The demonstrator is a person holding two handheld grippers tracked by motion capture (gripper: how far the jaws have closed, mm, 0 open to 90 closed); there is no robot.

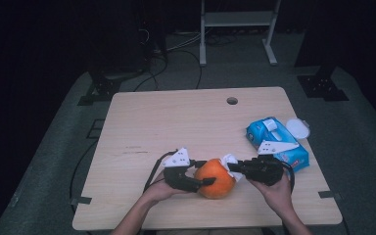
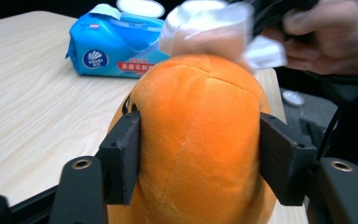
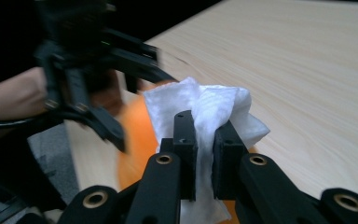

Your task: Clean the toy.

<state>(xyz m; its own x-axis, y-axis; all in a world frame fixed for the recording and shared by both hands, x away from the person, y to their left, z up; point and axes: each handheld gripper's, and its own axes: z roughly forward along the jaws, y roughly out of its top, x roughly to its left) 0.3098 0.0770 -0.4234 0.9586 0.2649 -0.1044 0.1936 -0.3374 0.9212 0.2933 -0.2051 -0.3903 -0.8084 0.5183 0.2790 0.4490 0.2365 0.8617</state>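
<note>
An orange plush toy (image 1: 216, 178) sits near the table's front edge. My left gripper (image 1: 204, 172) is shut on it: in the left gripper view both black jaws press into the toy's (image 2: 200, 140) sides. My right gripper (image 1: 231, 168) comes in from the right, shut on a crumpled white wipe (image 1: 229, 159) that rests against the top of the toy. In the right gripper view the wipe (image 3: 214, 107) is pinched between the two pads, with the toy (image 3: 137, 135) below it and the left gripper (image 3: 98, 93) blurred behind. The wipe (image 2: 205, 23) lies on the toy's crown.
A blue pack of wet wipes (image 1: 276, 142) lies on the wooden table (image 1: 176, 122) at the right, with a round white lid (image 1: 297, 129) beside it. A cable hole (image 1: 232, 101) is near the far edge. Dark floor, cables and stands surround the table.
</note>
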